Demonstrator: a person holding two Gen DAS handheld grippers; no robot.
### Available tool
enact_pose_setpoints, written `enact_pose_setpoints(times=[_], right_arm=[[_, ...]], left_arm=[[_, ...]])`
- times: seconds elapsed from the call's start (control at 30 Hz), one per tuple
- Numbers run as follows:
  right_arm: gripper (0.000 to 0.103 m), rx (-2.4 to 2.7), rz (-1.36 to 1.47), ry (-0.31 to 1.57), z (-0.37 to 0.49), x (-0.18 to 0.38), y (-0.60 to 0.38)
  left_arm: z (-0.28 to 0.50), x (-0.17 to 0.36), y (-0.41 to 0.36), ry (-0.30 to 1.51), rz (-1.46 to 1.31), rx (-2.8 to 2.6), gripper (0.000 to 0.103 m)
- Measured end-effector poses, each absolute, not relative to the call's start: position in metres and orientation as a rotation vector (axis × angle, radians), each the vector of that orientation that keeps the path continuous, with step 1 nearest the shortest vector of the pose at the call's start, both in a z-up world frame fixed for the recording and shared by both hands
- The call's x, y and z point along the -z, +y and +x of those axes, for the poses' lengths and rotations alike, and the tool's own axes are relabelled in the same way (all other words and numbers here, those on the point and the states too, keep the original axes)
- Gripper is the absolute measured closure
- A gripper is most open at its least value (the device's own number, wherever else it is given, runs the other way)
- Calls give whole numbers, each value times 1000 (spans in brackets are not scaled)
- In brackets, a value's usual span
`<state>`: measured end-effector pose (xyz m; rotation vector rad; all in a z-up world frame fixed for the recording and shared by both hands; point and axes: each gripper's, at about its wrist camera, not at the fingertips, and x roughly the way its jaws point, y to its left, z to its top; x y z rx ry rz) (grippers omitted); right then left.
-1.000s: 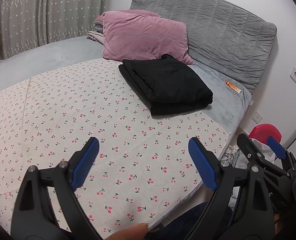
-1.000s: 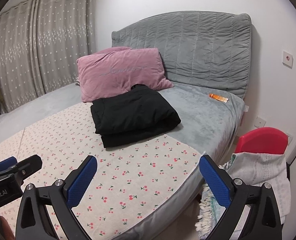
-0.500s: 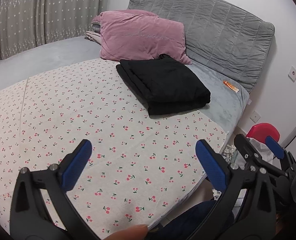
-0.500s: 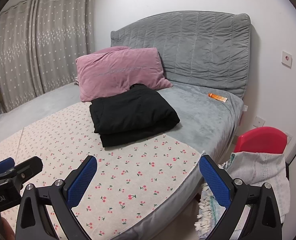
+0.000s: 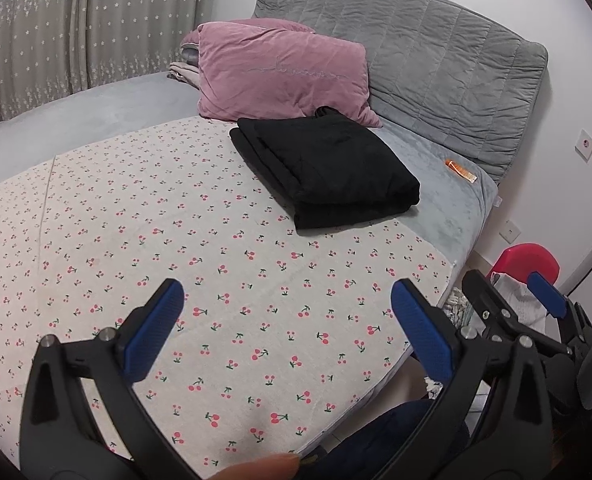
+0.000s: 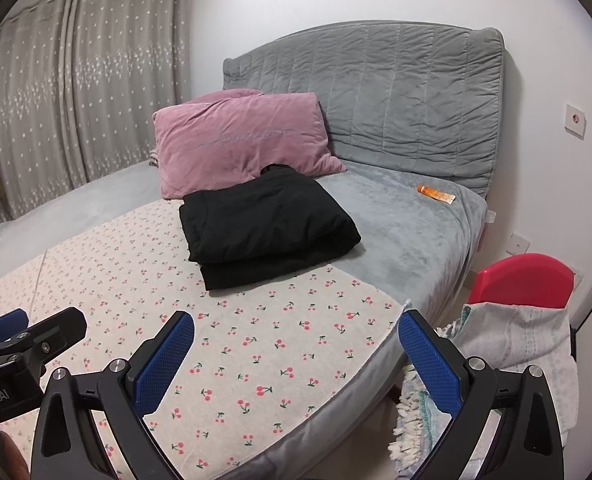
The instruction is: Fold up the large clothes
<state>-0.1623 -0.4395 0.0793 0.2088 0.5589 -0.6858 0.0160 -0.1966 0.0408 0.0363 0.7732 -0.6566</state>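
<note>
The black garment [image 5: 328, 172] lies folded in a thick, squared bundle on the bed [image 5: 448, 216], well ahead of both grippers and a little to the right of the left gripper [image 5: 286, 328], its far end touching the pink pillow [image 5: 280, 76]. The left gripper stands fully spread and holds nothing; the right gripper [image 6: 296, 352] is likewise wide and empty. The cloth looks soft, limp and fairly bulky, likely to sag and unfold if lifted by one layer. Pinching through all the layers at a near corner, one gripper per side, seems the safest hold.
</note>
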Motion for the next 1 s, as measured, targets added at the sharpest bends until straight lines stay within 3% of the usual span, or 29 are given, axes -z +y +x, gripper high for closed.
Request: enact_pose_setpoints(times=[1.0], right_arm=[[0, 677, 186, 581, -157, -75, -439]], left_arm=[[15, -39, -199, 785, 28, 663, 0]])
